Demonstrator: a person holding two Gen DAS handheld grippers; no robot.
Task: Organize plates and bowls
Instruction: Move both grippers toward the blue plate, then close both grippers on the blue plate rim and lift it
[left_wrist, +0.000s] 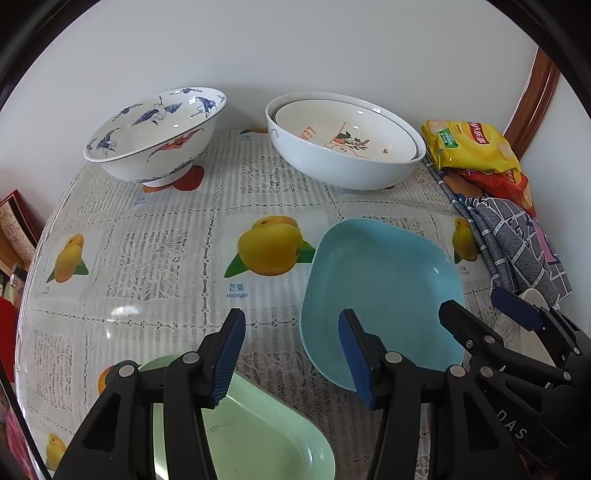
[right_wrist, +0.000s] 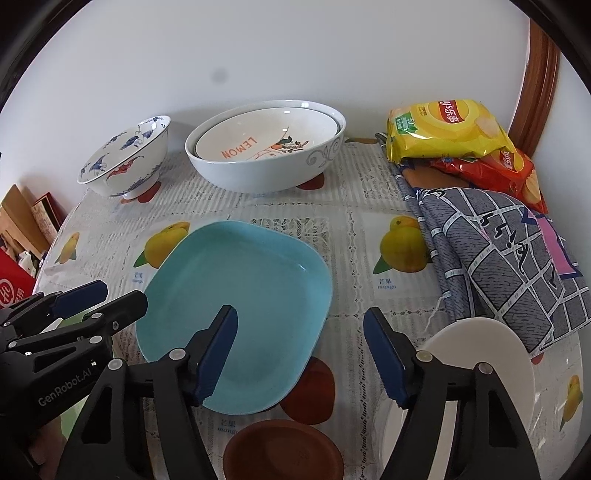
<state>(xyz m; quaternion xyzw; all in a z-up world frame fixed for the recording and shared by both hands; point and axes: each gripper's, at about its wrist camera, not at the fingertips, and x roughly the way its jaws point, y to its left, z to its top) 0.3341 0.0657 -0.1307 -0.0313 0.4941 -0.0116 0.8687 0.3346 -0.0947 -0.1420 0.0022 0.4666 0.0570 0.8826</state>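
While angled downward, both tongs (left_wrist: 291, 354) (right_wrist: 299, 354) gape above the blue plate (right_wrist: 236, 306).

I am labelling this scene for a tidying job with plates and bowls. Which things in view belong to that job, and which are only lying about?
Belong to the job:
- square light blue plate
- pale green plate
- white round plate
- small brown dish
- blue-and-white painted bowl
- two nested white bowls

Lying about:
- yellow crisp bag
- red crisp bag
- grey checked cloth

Black claws (left_wrist: 291, 354) (blue ribbed pads)
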